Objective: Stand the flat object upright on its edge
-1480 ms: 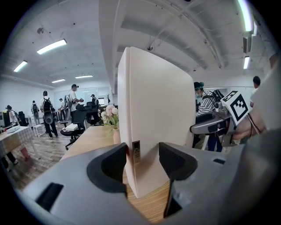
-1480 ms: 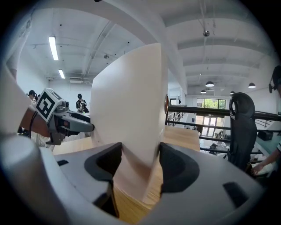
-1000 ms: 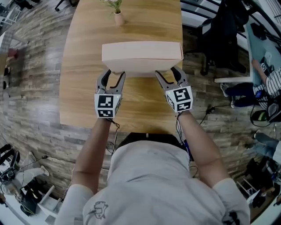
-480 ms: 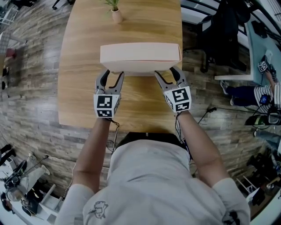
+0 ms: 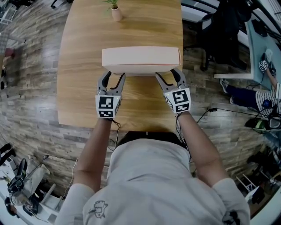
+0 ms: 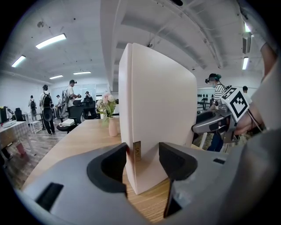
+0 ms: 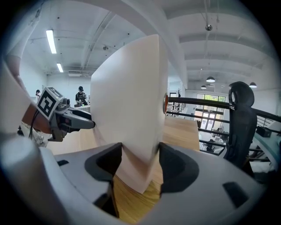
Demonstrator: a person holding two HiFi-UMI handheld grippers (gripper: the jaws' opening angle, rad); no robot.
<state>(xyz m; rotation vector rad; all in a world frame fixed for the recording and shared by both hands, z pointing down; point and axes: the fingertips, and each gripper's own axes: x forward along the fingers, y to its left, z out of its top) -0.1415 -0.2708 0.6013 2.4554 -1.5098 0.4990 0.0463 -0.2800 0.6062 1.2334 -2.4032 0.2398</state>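
Observation:
A flat pale pink box (image 5: 140, 56) stands upright on its long edge across the wooden table (image 5: 88, 101). My left gripper (image 5: 112, 75) is at its near left corner, my right gripper (image 5: 167, 74) at its near right corner. In the left gripper view the box (image 6: 158, 114) rises between the jaws of the left gripper (image 6: 142, 160), whose pads lie against it, its bottom corner on the wood. In the right gripper view the box (image 7: 127, 101) fills the gap of the right gripper (image 7: 139, 165), touching both pads. Each gripper shows in the other's view.
A small vase with a plant (image 5: 116, 13) stands at the table's far end, behind the box. A dark office chair (image 5: 219, 26) is off the table's right side. The table's near edge lies just behind my grippers. Several people stand far off in the room.
Box and both grippers hold the same pose; only the head view has shifted slightly.

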